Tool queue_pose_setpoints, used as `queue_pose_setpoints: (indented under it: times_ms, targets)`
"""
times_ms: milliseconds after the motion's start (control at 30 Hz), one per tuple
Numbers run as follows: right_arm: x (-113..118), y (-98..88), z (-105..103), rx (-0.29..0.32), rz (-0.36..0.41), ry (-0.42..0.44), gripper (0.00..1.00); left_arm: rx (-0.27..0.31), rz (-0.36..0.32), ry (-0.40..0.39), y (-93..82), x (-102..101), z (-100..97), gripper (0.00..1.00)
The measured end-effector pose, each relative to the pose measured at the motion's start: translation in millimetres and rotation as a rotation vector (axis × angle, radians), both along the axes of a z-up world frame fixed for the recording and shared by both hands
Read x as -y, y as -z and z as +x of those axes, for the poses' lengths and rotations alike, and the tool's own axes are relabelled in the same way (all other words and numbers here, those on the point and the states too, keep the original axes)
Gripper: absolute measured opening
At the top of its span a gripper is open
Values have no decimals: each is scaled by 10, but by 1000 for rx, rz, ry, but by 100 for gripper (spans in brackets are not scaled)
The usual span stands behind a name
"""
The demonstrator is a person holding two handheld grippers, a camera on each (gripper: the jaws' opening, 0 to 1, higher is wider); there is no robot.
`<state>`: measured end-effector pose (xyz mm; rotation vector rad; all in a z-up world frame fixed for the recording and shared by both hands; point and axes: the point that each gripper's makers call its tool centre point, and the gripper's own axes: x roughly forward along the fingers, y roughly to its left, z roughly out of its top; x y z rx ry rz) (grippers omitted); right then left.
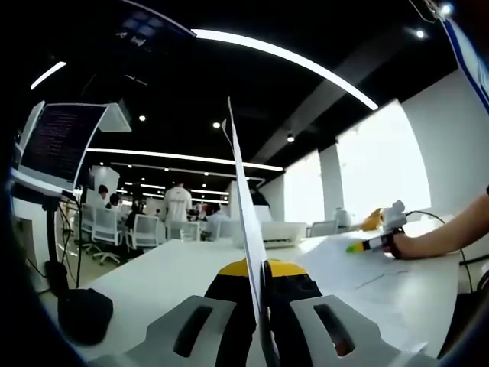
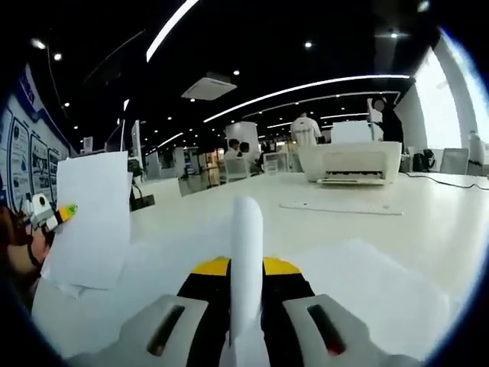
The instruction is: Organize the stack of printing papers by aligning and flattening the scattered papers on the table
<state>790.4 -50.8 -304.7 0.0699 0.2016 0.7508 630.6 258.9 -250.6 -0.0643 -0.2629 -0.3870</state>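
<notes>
On a long white surface [image 2: 428,222] in an open-plan office, a person works two hand-held tongs through loose printing paper. The left tongs [image 1: 262,306] are clamped on the bottom edge of a sheet [image 1: 243,199] held upright and seen edge-on, its top rising well above the surface. The right tongs [image 2: 246,313] are likewise closed on paper, a curled white piece [image 2: 246,237] standing between the jaws. More sheets [image 2: 367,283] lie spread flat on the surface beneath and beside the right tongs, not yet squared into a pile. In the right gripper view the upright sheet [image 2: 92,218] appears face-on at left, with the left tongs at its edge. A white printer [image 2: 351,162] sits farther back, and people stand and sit among chairs in the distance.

The risk from here looks plain: both sheets are held by a thin margin, so a quick swing or twist could crease, tear or slip them free, and lowering the upright sheet at an angle would likely leave its edges out of line with the papers below.
</notes>
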Motion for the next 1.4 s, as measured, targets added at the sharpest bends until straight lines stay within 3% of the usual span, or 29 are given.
queue_pose_setpoints:
  times_ms: [433, 767, 1167, 1400]
  targets:
    - [5, -161, -103, 15, 97, -5, 9, -5, 2, -2, 12, -6, 8, 7]
    - [-10, -498, -178, 35, 208, -19, 9, -5, 1, -3, 11, -9, 5, 7]
    - [21, -804, -226, 54, 256, 7, 9, -9, 1, -4, 15, -11, 8, 8]
    - [-3, -1098, -370, 119, 297, 22, 9, -16, 2, -4, 25, -14, 14, 8]
